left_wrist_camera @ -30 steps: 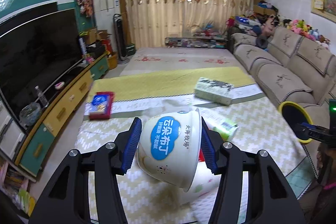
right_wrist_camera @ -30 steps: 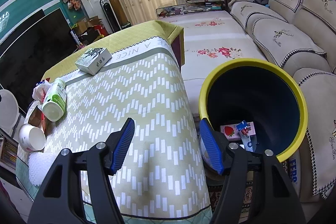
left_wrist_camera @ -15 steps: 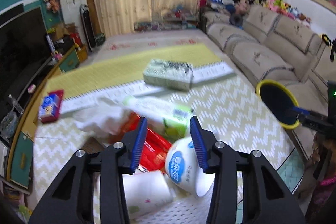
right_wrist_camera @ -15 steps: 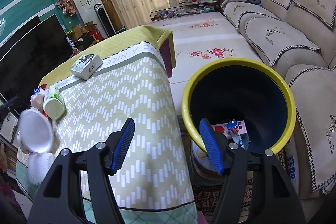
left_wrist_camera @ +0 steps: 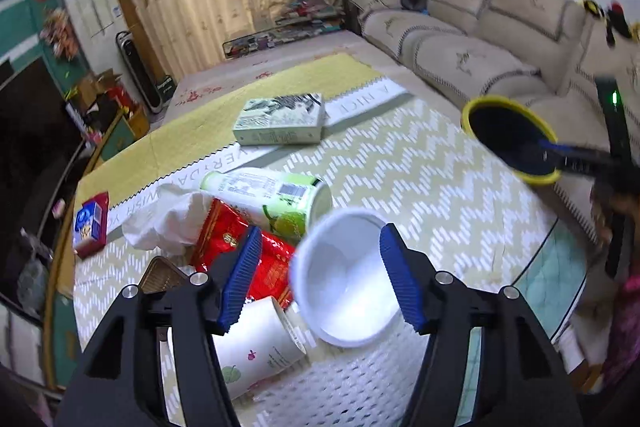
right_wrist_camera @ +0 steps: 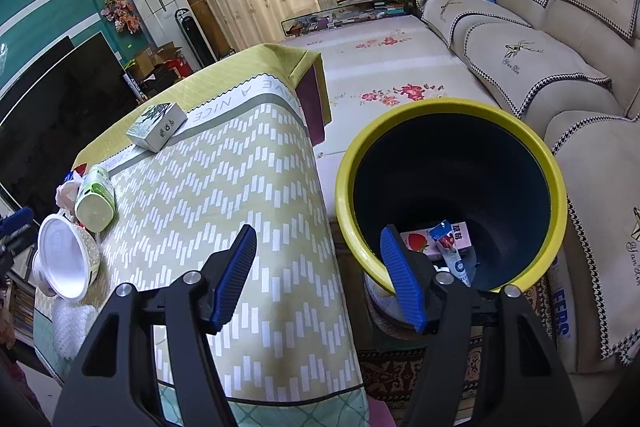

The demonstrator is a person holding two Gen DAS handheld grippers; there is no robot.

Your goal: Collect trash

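Note:
A white pudding cup (left_wrist_camera: 344,283) lies on its side on the trash pile, mouth toward the left wrist camera. My left gripper (left_wrist_camera: 320,279) straddles it with jaws opening; the left pad stands clear of the rim, the right pad is at it. The same cup (right_wrist_camera: 64,259) shows at the table's near left corner in the right wrist view. Around it lie a green bottle (left_wrist_camera: 276,199), a red wrapper (left_wrist_camera: 236,243), crumpled tissue (left_wrist_camera: 172,215) and a paper cup (left_wrist_camera: 256,343). My right gripper (right_wrist_camera: 320,275) is open and empty between the table edge and the yellow-rimmed bin (right_wrist_camera: 452,107).
A pink strawberry carton (right_wrist_camera: 424,243) and a blue wrapper lie in the bin. A grey-green box (left_wrist_camera: 280,119) and a red-and-blue pack (left_wrist_camera: 92,223) sit on the chevron tablecloth (left_wrist_camera: 420,179). White foam mesh (left_wrist_camera: 360,383) lies at the near edge. A sofa (right_wrist_camera: 540,59) runs along the right.
A second ago the left gripper held the pudding cup raised between its pads. It has since come down over the pile, and the cup now lies there between wider jaws. The right gripper kept still.

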